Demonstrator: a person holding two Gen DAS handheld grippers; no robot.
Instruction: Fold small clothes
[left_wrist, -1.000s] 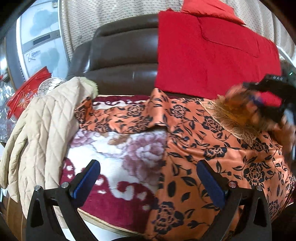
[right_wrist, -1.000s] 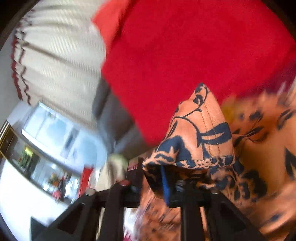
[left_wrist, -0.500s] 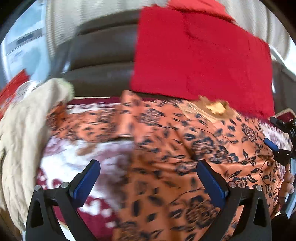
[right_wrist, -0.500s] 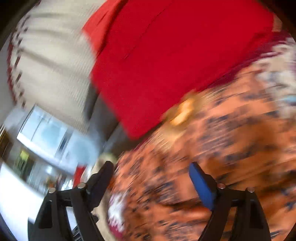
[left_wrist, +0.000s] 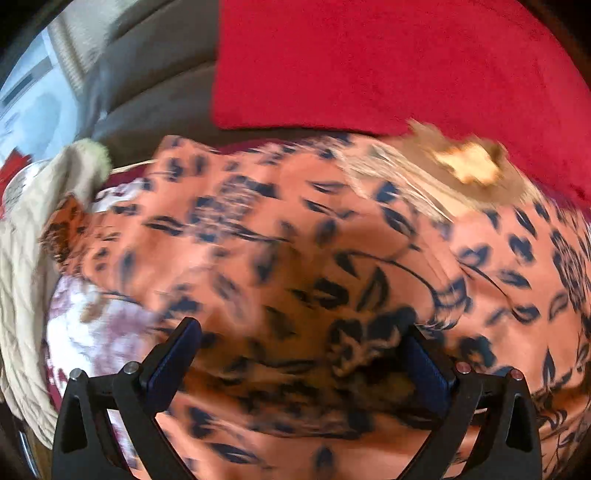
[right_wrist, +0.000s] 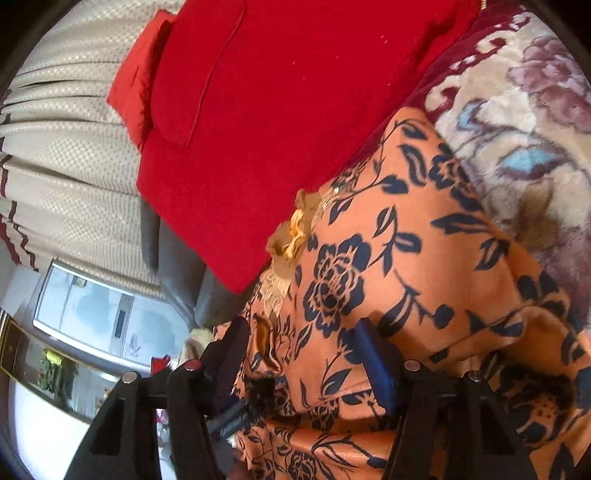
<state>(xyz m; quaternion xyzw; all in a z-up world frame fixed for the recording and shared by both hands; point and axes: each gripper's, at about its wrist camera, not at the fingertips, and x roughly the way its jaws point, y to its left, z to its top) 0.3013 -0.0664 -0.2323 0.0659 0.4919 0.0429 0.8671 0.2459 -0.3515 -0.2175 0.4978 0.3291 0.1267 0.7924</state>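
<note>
An orange garment with a dark blue flower print (left_wrist: 295, 240) lies spread over a floral blanket on a sofa seat; its tan lace collar (left_wrist: 465, 166) is at the far side. It also fills the right wrist view (right_wrist: 388, 266). My left gripper (left_wrist: 303, 354) is open, low over the garment's near part, with cloth between and under its fingers. My right gripper (right_wrist: 303, 354) is open too, close over the garment near its collar (right_wrist: 295, 236). The left wrist view is blurred.
A red cloth (left_wrist: 369, 62) hangs over the dark leather sofa back (left_wrist: 155, 88); it shows in the right wrist view (right_wrist: 280, 96) too. A beige quilted jacket (left_wrist: 26, 280) lies at the left. The floral blanket (right_wrist: 524, 122) shows beyond the garment. Curtains (right_wrist: 70, 122) hang behind.
My right gripper let go of the garment fold it held and opened, then came down over the cloth. My left gripper moved forward and lower over the garment.
</note>
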